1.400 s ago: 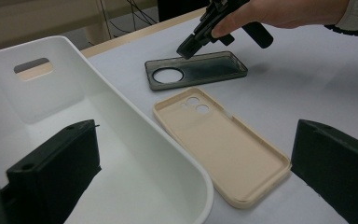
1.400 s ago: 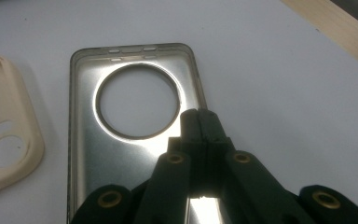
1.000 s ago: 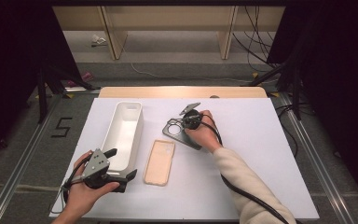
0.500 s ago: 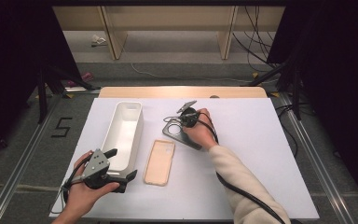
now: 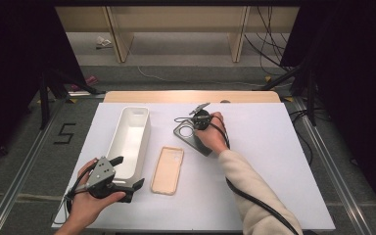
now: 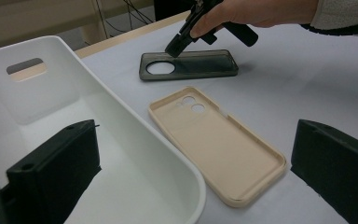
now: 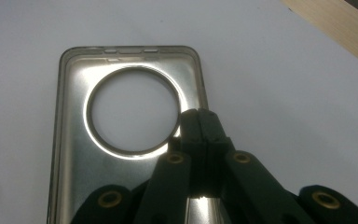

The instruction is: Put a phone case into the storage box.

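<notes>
On the grey phone case (image 7: pixel 121 186), cut off below, the right claw (image 7: pixel 200 116) rests pinched together, holding nothing.

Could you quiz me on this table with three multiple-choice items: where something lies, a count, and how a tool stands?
1. Where does the beige case lie?
A. inside the bin
B. on the table right of the bin
C. on top of the dark case

2. How many phone cases are there?
A. one
B. two
C. four

3. How does the right tool stand?
A. jaws shut, tips at the dark case
B. jaws wide open
C. lying loose on the table

Answers: 1 B, the high view shows it flat beside the bin. 2 B, one beige and one dark. 3 A, its own view shows the jaws pressed together over the case.
</notes>
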Motion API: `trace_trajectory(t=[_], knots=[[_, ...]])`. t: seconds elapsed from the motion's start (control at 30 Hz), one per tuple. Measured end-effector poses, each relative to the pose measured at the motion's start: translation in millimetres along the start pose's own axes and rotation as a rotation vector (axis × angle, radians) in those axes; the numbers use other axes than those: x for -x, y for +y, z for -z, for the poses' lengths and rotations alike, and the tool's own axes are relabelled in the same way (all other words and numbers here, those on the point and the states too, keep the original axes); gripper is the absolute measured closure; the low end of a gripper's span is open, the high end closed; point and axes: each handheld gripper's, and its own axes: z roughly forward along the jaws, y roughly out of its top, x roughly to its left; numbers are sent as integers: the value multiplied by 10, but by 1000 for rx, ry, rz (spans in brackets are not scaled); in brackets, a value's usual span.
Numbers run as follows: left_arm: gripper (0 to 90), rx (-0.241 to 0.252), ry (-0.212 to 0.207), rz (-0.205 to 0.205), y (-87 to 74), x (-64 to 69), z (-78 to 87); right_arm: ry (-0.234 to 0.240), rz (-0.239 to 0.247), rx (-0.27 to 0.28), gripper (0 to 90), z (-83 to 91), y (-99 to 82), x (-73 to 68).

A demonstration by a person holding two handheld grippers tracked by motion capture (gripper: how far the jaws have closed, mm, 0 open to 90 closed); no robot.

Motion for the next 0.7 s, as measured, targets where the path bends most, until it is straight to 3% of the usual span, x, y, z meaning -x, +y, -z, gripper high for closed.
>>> trace_trajectory(t=[0.37, 0.6, 0.7], knots=[[6, -2, -5, -2, -1, 14, -5, -44, -125, -34, 900, 102, -187, 262], [6, -3, -6, -4, -1, 20, -6, -85, -178, -55, 900, 187, -301, 380], [6, -4, -6, -7, -1, 20, -8, -106, -240, -66, 900, 247, -383, 464]])
